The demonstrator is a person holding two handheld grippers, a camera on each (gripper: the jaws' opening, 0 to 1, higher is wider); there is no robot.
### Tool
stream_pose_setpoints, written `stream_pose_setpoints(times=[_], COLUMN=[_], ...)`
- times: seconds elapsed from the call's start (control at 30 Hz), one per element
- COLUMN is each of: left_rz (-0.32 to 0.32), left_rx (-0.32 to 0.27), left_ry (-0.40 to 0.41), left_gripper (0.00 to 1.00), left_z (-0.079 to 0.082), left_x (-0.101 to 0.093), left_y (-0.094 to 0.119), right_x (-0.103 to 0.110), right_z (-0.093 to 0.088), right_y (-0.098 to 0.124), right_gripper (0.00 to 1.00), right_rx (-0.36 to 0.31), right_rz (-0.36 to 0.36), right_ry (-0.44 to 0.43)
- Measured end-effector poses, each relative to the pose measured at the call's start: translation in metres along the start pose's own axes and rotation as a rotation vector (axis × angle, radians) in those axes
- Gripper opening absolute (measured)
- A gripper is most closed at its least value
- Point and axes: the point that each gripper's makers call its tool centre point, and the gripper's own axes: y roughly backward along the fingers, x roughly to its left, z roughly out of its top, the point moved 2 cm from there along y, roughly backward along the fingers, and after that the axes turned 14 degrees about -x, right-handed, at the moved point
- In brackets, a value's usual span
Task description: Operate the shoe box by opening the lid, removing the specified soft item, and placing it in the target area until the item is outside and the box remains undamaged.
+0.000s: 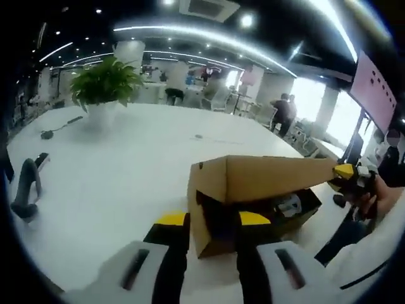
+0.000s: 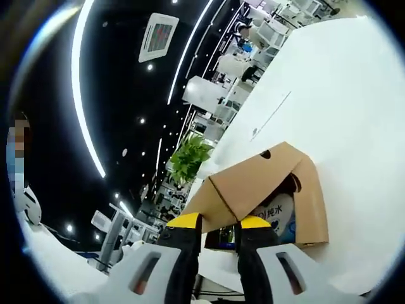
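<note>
A brown cardboard shoe box [image 1: 209, 215] stands on the white table [image 1: 126, 171] with its lid [image 1: 272, 177] raised like a tent. My left gripper [image 1: 213, 219] has the box's near corner between its yellow-tipped jaws, and both jaws lie against the cardboard. My right gripper [image 1: 347, 172], held by a hand, is shut on the lid's free edge. In the right gripper view the same lid [image 2: 253, 180] rises from between my right gripper's [image 2: 219, 221] jaws. A white and blue printed soft pack [image 2: 280, 215] lies inside the box, and it shows as a white shape [image 1: 288, 204] under the lid.
A potted green plant [image 1: 104, 82] stands at the table's far left, also visible as the plant [image 2: 190, 155]. A black high-heeled shoe [image 1: 25, 190] sits near the left edge, with a small dark object [image 1: 47, 133] farther back. People and chairs are beyond the table.
</note>
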Motion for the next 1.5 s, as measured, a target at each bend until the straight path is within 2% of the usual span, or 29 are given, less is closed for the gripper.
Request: stream_pose_setpoints(times=[0.1,0.2,0.3,0.33,0.37,0.47,0.5,0.53,0.57,0.6,0.63,0.67,0.73,0.77,0.8,0.83,0.87,0.9,0.93,0.97,1.0,1.03,1.1,1.33,1.43,1.5], left_rz=[-0.017,-0.024,-0.027,-0.026,-0.023,-0.021,-0.025,-0.033,-0.034,-0.035,-0.038,-0.039,-0.041,-0.043,-0.044,-0.043,-0.043,-0.042,-0.039,-0.039,-0.041,-0.043,-0.045,-0.056,-0.074,-0.105], left_rx=[-0.018,-0.007,-0.002,0.003,-0.001,0.014,0.013,-0.001,-0.004,-0.005,-0.008,-0.009,-0.013,-0.015,-0.016,-0.015,-0.017,-0.019,-0.024,-0.029,-0.033,-0.036,-0.034,-0.026,-0.022,0.003], left_ry=[-0.021,-0.010,0.007,0.012,0.023,0.043,0.043,0.043,0.042,0.042,0.044,0.044,0.040,0.039,0.040,0.040,0.041,0.040,0.036,0.034,0.035,0.036,0.038,0.065,0.092,0.112], left_gripper=[0.28,0.28,0.28,0.28,0.28,0.28,0.28,0.28,0.28,0.28,0.28,0.28,0.28,0.28,0.28,0.28,0.28,0.28,0.28,0.28,0.28,0.28,0.28,0.30,0.33,0.39], left_z=[0.007,0.007,0.005,0.004,0.005,0.006,0.006,0.008,0.010,0.011,0.014,0.015,0.016,0.016,0.016,0.017,0.018,0.019,0.021,0.022,0.023,0.024,0.024,0.019,0.016,0.012], left_x=[-0.006,-0.007,-0.005,-0.004,-0.004,-0.005,-0.006,-0.007,-0.007,-0.008,-0.008,-0.009,-0.009,-0.009,-0.009,-0.009,-0.009,-0.009,-0.009,-0.009,-0.009,-0.009,-0.008,-0.010,-0.013,-0.019], left_y=[-0.004,-0.006,-0.007,-0.007,-0.007,-0.009,-0.010,-0.010,-0.011,-0.011,-0.012,-0.012,-0.013,-0.013,-0.013,-0.013,-0.013,-0.013,-0.013,-0.013,-0.013,-0.013,-0.014,-0.011,-0.010,-0.011], right_x=[0.000,-0.002,-0.011,-0.008,-0.008,-0.015,-0.018,-0.031,-0.034,-0.030,-0.029,-0.034,-0.037,-0.036,-0.028,-0.023,-0.013,-0.012,-0.015,-0.015,-0.016,-0.018,-0.020,-0.021,-0.021,-0.019], right_z=[0.000,0.003,0.008,0.011,0.010,0.010,0.011,0.020,0.019,0.010,0.008,0.013,0.016,0.016,0.017,0.021,0.026,0.025,0.021,0.018,0.020,0.030,0.032,0.039,0.041,0.037], right_y=[0.000,0.001,0.008,0.009,0.013,0.022,0.024,0.027,0.029,0.029,0.030,0.030,0.028,0.024,0.018,0.014,0.007,0.005,0.003,0.000,0.000,0.001,0.000,-0.005,-0.003,-0.005], right_gripper=[0.20,0.23,0.28,0.27,0.25,0.26,0.19,0.14,0.14,0.16,0.18,0.18,0.19,0.19,0.20,0.21,0.20,0.20,0.21,0.21,0.21,0.21,0.21,0.20,0.20,0.20], right_rx=[0.000,-0.010,0.028,0.021,0.045,0.079,0.083,0.059,0.062,0.082,0.071,0.031,0.007,-0.016,-0.053,-0.092,-0.137,-0.134,-0.115,-0.110,-0.123,-0.172,-0.182,-0.175,-0.159,-0.160], right_rz=[-0.002,-0.008,-0.029,-0.011,-0.008,-0.038,-0.048,-0.127,-0.146,-0.109,-0.117,-0.162,-0.206,-0.215,-0.187,-0.189,-0.149,-0.154,-0.191,-0.194,-0.215,-0.251,-0.283,-0.294,-0.318,-0.304], right_ry=[0.000,0.075,0.305,0.325,0.349,0.462,0.521,0.668,0.715,0.699,0.686,0.728,0.797,0.810,0.857,0.918,1.093,1.135,1.133,1.100,1.112,1.162,1.132,1.183,1.248,1.235])
